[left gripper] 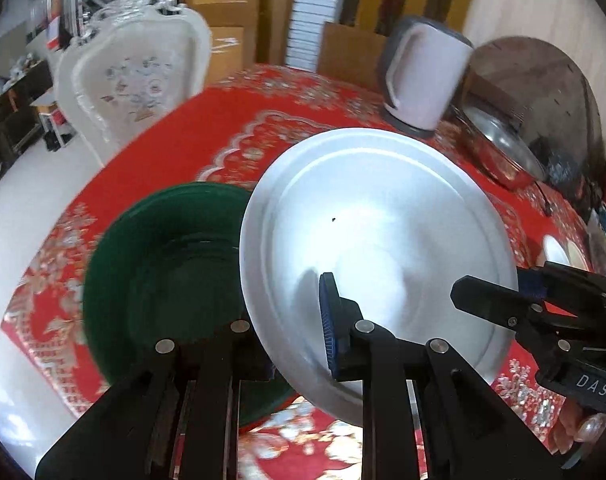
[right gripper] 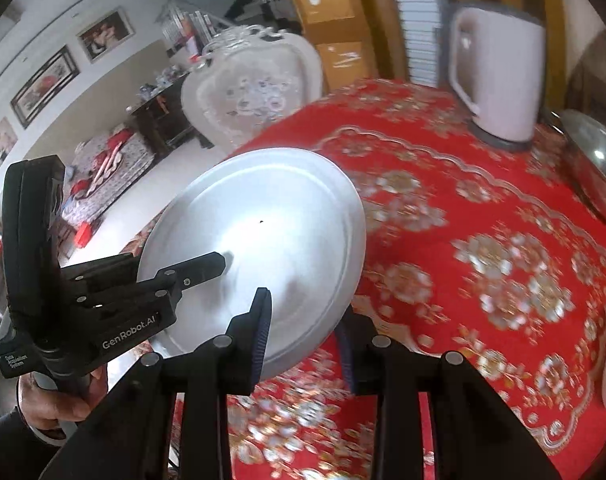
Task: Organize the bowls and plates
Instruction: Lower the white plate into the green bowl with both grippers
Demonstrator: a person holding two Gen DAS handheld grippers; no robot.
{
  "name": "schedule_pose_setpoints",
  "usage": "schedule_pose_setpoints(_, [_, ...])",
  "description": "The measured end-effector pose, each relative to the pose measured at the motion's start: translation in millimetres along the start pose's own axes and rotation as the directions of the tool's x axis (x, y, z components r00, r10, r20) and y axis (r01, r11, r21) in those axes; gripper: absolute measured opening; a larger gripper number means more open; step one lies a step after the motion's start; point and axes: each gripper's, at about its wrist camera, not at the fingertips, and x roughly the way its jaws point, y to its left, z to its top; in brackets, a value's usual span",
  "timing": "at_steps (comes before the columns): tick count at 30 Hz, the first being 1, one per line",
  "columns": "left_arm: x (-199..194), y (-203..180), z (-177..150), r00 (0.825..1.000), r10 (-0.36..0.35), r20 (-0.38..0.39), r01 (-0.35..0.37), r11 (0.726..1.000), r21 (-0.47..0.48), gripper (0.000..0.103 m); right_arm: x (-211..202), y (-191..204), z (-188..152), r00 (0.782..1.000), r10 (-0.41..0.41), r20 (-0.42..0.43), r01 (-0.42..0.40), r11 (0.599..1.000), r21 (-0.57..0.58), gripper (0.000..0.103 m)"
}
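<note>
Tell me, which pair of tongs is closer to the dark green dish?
Left. The left tongs grip the silver plate at its edge right next to the green dish; the right tongs grip the plate's opposite edge, farther from the dish.

Plate: silver plate (right gripper: 263,240) tilted above the red-clothed desk (right gripper: 483,280)
Right claw (right gripper: 305,340): clamped on its near rim
Left claw (right gripper: 207,266): grips the left edge
Kettle (right gripper: 499,80): upright behind

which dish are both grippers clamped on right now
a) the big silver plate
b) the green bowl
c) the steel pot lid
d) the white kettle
a: the left gripper and the right gripper each pinch a rim edge of the silver plate, which is tilted above the red tablecloth; the green bowl sits beside it, ungripped.
</note>
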Motion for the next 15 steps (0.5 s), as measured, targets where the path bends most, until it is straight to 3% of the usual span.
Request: schedule_pose_setpoints(15, [-3,70,-18,0.996,0.092,-0.006,-0.092,0.992,-0.091,0.017,54,55,14,0.995,0.062,-0.072,-0.068,0.994,-0.083,0.032])
